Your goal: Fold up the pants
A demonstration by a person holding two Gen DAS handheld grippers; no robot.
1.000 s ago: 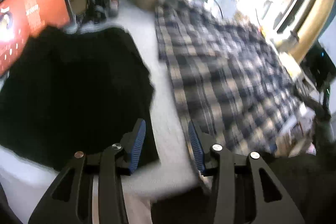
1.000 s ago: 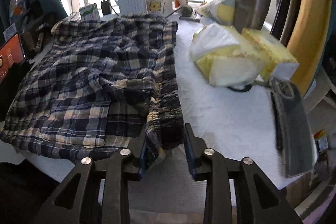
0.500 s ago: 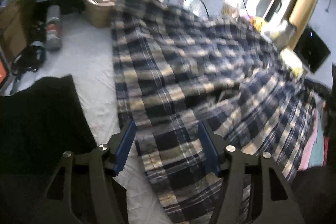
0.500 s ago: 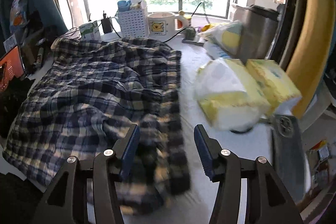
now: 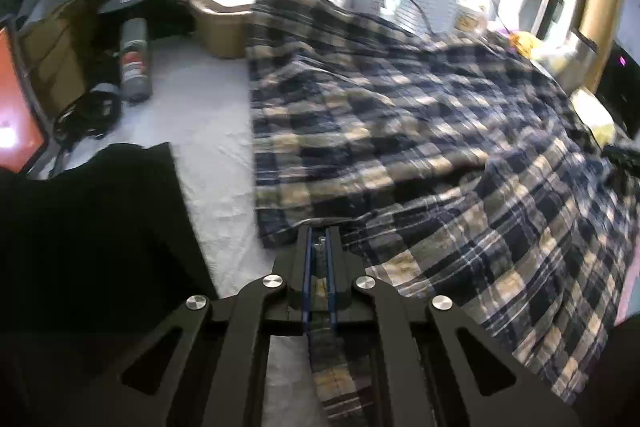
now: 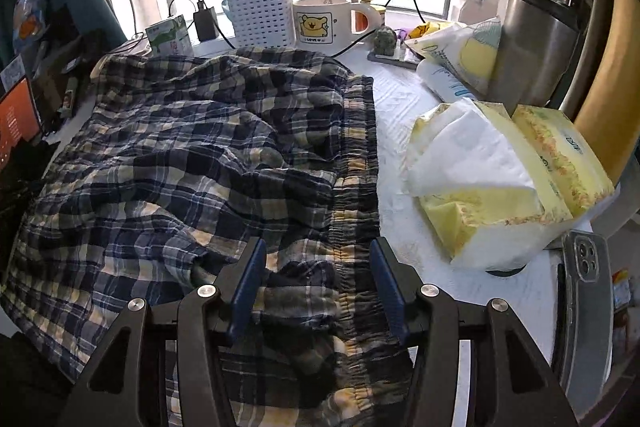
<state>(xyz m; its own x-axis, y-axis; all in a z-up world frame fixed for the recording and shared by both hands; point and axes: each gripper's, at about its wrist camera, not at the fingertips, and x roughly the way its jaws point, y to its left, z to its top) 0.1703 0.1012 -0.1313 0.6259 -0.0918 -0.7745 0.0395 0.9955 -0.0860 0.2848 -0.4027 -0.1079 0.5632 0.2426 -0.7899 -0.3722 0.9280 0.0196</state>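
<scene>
The plaid pants [image 5: 420, 155], navy, white and tan, lie rumpled across the white table. In the left wrist view my left gripper [image 5: 319, 233] is shut on the near hem edge of a pant leg, with a strip of plaid hanging down between the fingers. In the right wrist view the pants [image 6: 192, 163] spread to the left, with the elastic waistband [image 6: 358, 187] running down the right side. My right gripper [image 6: 318, 279] is open, its blue pads on either side of the near end of the waistband, just above the cloth.
A black garment [image 5: 92, 227] lies left of the pants. Yellow and white tissue packs [image 6: 496, 183], a steel tumbler [image 6: 532, 55] and a phone [image 6: 586, 319] sit to the right. A mug [image 6: 324, 23], a white basket [image 6: 262, 15] and cables line the window edge. A spray can [image 5: 136, 61] lies far left.
My left gripper swung from the black garment to the pants and shut on the leg hem. My right gripper let go of the waistband, opened and now hovers over it.
</scene>
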